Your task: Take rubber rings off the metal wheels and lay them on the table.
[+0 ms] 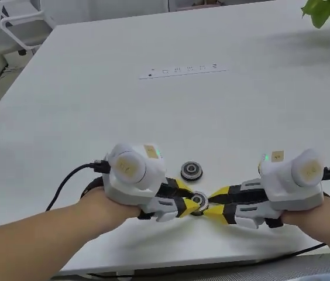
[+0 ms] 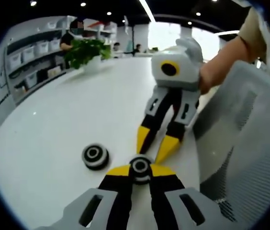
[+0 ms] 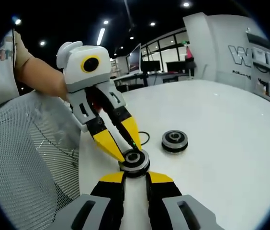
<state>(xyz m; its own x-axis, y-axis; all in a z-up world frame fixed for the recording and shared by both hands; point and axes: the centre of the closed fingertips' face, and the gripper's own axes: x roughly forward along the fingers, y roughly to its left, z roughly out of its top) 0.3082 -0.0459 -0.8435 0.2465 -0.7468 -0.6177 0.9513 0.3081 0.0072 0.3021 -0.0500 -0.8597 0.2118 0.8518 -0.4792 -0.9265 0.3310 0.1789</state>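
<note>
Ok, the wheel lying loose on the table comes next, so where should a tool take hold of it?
Grip the loose wheel across its black outer rim, coming down from above. It lies flat on the table with its hub facing up, apart from the held wheel and with bare table all round, so a tool can likely straddle it.

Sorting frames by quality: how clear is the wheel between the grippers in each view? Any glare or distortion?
Head view: wheel small, slightly soft, table evenly lit. Left gripper view: wheel clear, fisheye curves the table edge, windows blown out. Right gripper view: wheel sharpest, background dark, ceiling lights glaring.
</note>
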